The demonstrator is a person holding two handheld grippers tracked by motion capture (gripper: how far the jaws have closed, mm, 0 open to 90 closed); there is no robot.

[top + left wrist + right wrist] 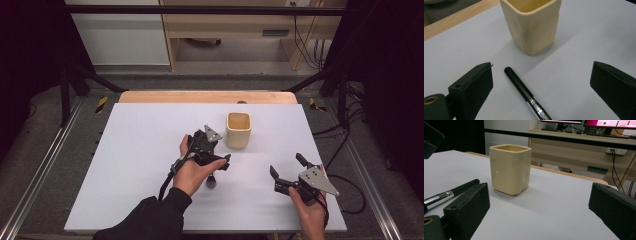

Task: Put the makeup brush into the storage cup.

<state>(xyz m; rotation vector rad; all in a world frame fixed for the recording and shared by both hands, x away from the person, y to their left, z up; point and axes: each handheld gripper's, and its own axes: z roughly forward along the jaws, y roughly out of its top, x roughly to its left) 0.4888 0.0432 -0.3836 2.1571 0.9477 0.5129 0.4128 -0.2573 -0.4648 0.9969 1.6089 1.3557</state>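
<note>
Jaws of the left gripper [223,161] stand wide apart over the black-handled brush [524,91] — it lies flat on the white table [130,150] between them, near the cream cup [238,129]. Off to the right, the right gripper [286,169] is parted too, holding nothing.

One cup [238,129], one brush [526,93].

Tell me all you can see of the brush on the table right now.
The brush lies flat on the white table, near the cream cup but apart from it. Its glossy black handle ends rounded, toward the cup; a shiny silver ferrule follows. The bristles show as a dark tuft in the high view. It lies between the open left tongs, untouched.
</note>
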